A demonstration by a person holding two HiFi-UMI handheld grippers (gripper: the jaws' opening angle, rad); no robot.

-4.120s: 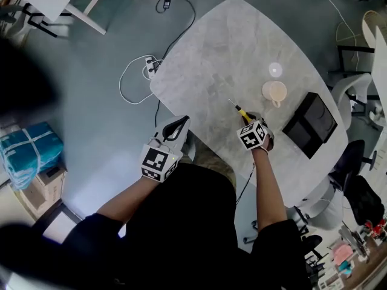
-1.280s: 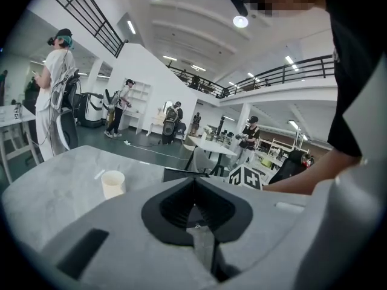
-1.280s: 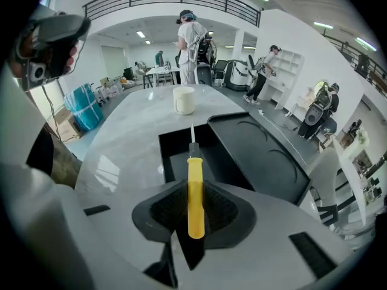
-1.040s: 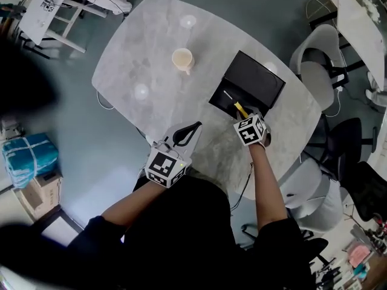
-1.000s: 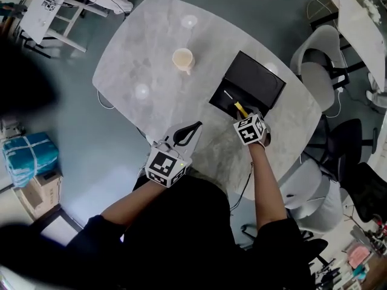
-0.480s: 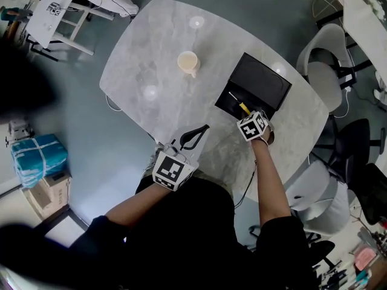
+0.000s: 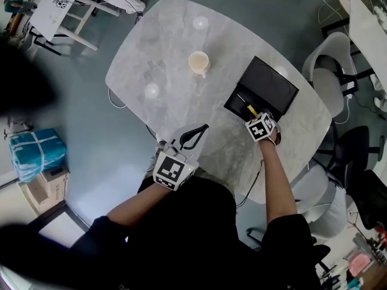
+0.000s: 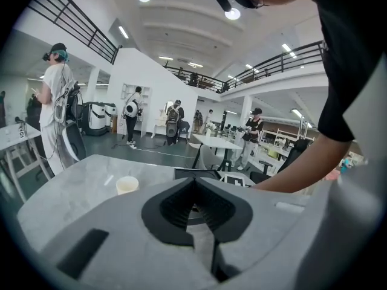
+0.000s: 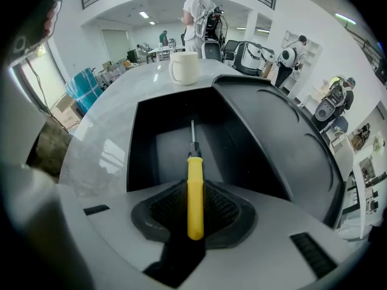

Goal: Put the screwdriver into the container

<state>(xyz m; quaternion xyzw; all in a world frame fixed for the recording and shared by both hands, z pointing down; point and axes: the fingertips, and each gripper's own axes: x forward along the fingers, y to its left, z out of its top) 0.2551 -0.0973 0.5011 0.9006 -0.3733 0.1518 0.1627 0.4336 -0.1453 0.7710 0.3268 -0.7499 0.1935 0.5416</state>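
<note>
The right tongs hold the yellow screwdriver over the black container at the tabletop's four o'clock edge, with the cup at the container's ten o'clock and the left tongs at the six o'clock edge.

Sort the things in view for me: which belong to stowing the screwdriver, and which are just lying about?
In the job: yellow-handled screwdriver, gripped in the right claw; open black rectangular container under its tip.

Lying about: cream ceramic mug; two small pale round items, too small to identify; left claw, shut and empty.
</note>
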